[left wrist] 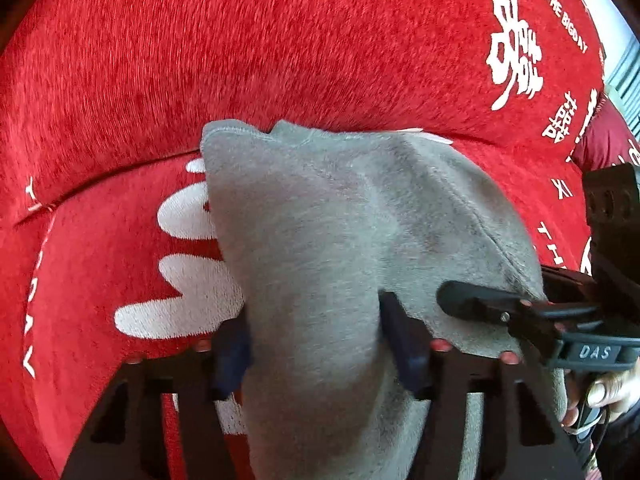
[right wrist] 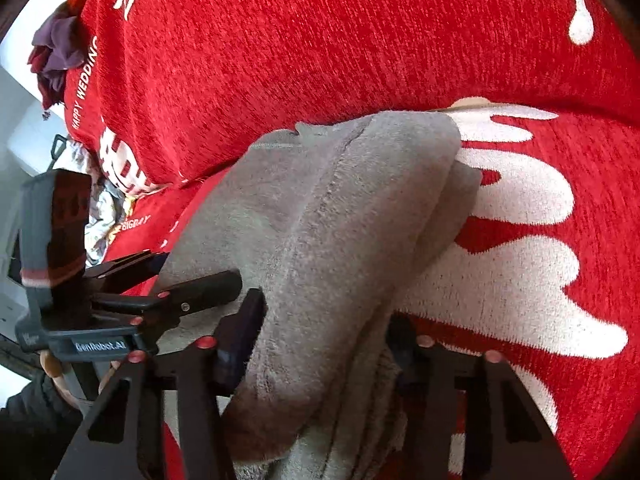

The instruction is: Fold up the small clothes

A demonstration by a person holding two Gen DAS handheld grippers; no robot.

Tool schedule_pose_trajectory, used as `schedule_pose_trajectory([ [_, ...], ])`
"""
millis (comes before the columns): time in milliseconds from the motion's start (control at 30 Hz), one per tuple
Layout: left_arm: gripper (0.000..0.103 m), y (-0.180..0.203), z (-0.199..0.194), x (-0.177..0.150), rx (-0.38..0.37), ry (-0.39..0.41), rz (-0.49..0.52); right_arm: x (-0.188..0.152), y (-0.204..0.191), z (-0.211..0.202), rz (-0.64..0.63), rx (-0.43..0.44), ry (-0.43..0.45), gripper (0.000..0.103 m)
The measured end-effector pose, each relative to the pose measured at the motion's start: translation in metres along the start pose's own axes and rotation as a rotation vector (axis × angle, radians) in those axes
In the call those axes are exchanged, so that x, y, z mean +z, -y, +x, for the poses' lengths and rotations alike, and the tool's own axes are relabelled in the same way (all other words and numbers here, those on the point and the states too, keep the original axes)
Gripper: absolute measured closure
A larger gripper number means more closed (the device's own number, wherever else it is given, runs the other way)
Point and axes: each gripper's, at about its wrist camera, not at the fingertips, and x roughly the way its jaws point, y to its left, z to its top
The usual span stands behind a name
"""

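Both my left gripper (left wrist: 316, 344) and my right gripper (right wrist: 320, 340) are clamped on the near edge of the grey garment (left wrist: 340, 208), which lies bunched on the red sofa cover (left wrist: 240, 40) in front of me.

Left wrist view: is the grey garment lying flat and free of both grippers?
No. The grey garment is bunched between the left gripper's fingers, and the right gripper pinches its edge.
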Motion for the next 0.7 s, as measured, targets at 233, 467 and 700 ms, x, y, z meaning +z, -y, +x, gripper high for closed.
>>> schedule_pose_trajectory([
  [233,0.048,0.001,-0.003,-0.002,-0.005,0.006,-0.007,-0.001,0.002,0.000,0.015,0.003,0.003,0.050],
  [467,0.057,-0.003,-0.016,-0.006,-0.022,0.010,-0.022,-0.002,-0.004,-0.003,0.000,0.014,0.013,0.057],
  [700,0.060,0.004,-0.050,-0.017,-0.022,0.035,-0.006,-0.005,-0.035,-0.030,-0.061,0.038,0.045,0.059],
])
